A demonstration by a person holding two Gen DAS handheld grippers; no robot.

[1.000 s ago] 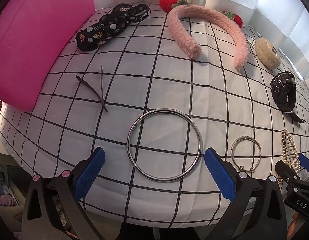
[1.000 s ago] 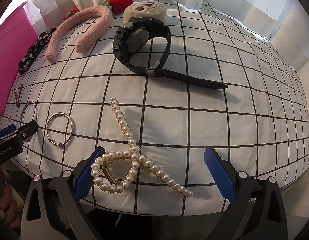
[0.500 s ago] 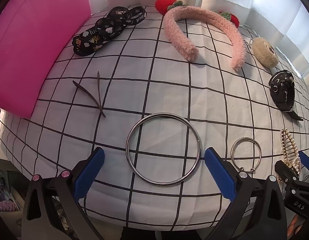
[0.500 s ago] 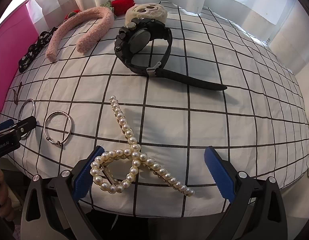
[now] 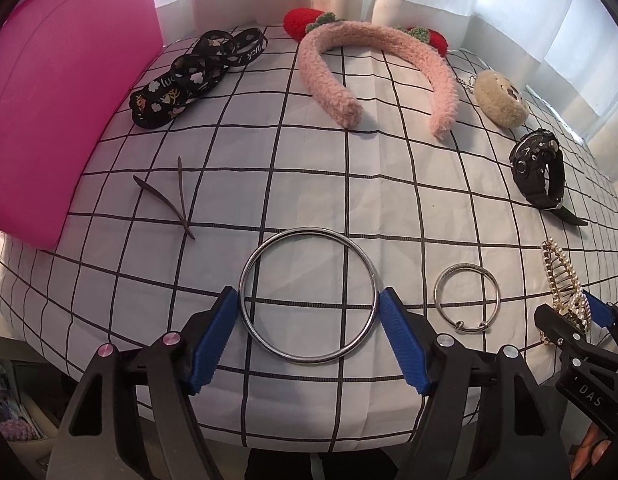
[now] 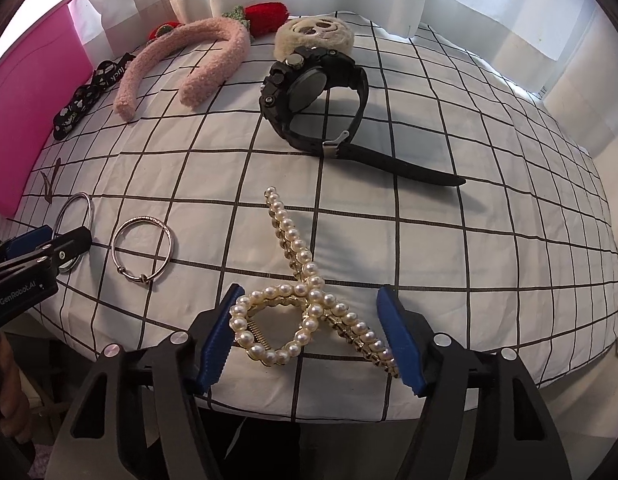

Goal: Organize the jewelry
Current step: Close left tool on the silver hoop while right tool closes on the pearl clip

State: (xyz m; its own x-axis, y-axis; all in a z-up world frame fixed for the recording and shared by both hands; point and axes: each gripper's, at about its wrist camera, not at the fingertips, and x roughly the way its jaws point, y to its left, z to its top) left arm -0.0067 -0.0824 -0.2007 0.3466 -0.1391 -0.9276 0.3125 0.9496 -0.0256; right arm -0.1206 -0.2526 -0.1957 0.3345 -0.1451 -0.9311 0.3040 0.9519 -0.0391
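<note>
A large silver bangle (image 5: 245,276) lies flat on the checked cloth. My left gripper (image 5: 309,340) straddles its near half, jaws open, blue pads just outside the ring. A small silver bangle (image 5: 439,286) lies to its right, also in the right wrist view (image 6: 114,248). A pearl hair claw (image 6: 305,304) lies between the open jaws of my right gripper (image 6: 309,336); the left pad is almost touching its loop. The claw shows at the left wrist view's right edge (image 5: 561,284).
A pink box (image 5: 57,112) stands at the left. Black patterned bands (image 5: 189,76), a pink fuzzy headband (image 5: 329,88), a beige plush charm (image 5: 501,98), a black watch (image 6: 309,96) and a dark hair clip (image 5: 173,200) lie further back. The table edge is just below both grippers.
Both grippers moved forward and their jaws narrowed. The left pads now flank the large bangle. The right pads now flank the pearl claw.
</note>
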